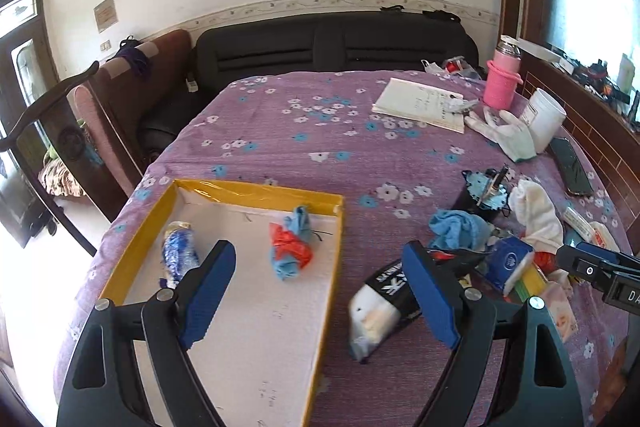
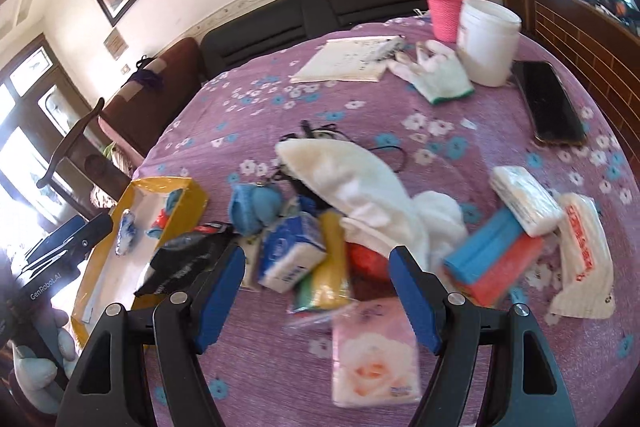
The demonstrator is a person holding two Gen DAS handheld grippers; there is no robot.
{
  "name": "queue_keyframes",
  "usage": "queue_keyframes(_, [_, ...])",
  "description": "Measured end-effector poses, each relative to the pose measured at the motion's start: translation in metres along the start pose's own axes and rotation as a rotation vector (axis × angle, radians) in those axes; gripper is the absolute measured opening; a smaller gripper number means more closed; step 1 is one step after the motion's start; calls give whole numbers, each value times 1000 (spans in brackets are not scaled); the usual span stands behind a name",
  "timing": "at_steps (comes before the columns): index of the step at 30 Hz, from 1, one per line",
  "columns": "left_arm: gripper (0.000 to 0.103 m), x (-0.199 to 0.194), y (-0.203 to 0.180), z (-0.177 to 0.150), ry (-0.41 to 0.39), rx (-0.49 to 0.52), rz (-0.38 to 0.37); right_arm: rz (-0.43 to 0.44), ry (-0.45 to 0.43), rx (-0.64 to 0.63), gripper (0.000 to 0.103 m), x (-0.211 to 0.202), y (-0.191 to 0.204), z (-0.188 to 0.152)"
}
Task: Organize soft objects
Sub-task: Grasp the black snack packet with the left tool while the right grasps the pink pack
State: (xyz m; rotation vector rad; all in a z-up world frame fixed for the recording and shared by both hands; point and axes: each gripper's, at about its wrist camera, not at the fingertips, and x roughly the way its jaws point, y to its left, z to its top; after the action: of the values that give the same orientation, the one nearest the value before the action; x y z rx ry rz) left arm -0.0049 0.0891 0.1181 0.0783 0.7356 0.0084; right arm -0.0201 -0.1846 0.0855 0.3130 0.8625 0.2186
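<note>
Beside the yellow tray (image 1: 120, 267), your left gripper (image 1: 320, 291) stands wide open and empty over the black-and-white packet (image 1: 380, 311): light, crinkly, likely slippery; pinch across its middle.

Free room: the white floor of the yellow-rimmed cardboard tray (image 1: 256, 311) near its front, and the bare purple flowered cloth (image 1: 304, 131) beyond it. Obstacles: a crowded heap of packets and white cloths (image 2: 360, 199) at right; a white plastic tub (image 2: 486, 41) farther back.
</note>
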Motion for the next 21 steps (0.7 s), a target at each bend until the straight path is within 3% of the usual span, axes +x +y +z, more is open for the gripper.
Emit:
queue_keyframes(11, [85, 17, -10, 1, 43, -6, -19, -23, -20, 35, 79, -6, -28, -8])
queue_keyframes(16, [85, 40, -12, 23, 73, -41, -87, -33, -29, 74, 78, -13, -46, -13])
queue_keyframes(21, [85, 68, -42, 33, 139, 23, -160, -38, -34, 93, 79, -20, -57, -16])
